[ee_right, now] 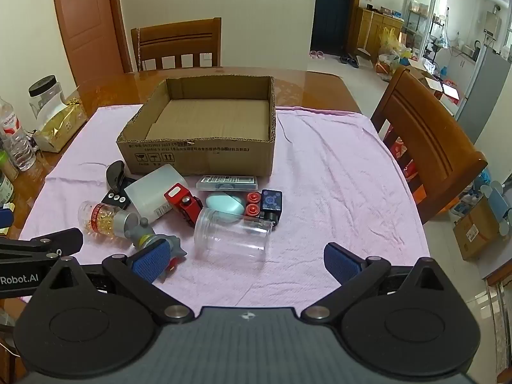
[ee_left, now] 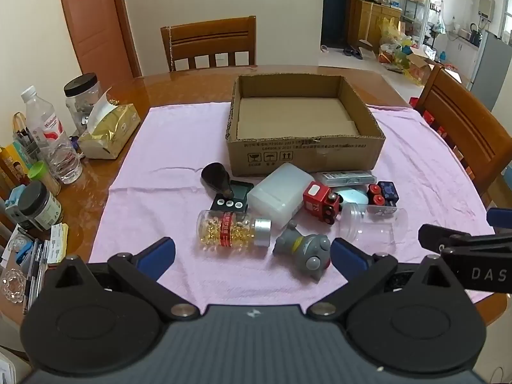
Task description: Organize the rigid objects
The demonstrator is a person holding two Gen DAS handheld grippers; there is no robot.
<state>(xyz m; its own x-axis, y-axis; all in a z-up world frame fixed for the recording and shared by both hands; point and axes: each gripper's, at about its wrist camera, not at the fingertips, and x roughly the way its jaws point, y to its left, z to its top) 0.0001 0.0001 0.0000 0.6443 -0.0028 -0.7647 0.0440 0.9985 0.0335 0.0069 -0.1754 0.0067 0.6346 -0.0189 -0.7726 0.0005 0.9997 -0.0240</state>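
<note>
Both grippers, left [ee_left: 252, 254] and right [ee_right: 248, 259], hang spread and empty just short of the gray figurine [ee_left: 304, 249].

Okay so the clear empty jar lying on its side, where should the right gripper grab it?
Grip the clear jar across its round body near the middle, coming from above with the right gripper open. It lies on its side, mouth toward the red train, so fingers fit over the curved sides; the near side is clear.
</note>
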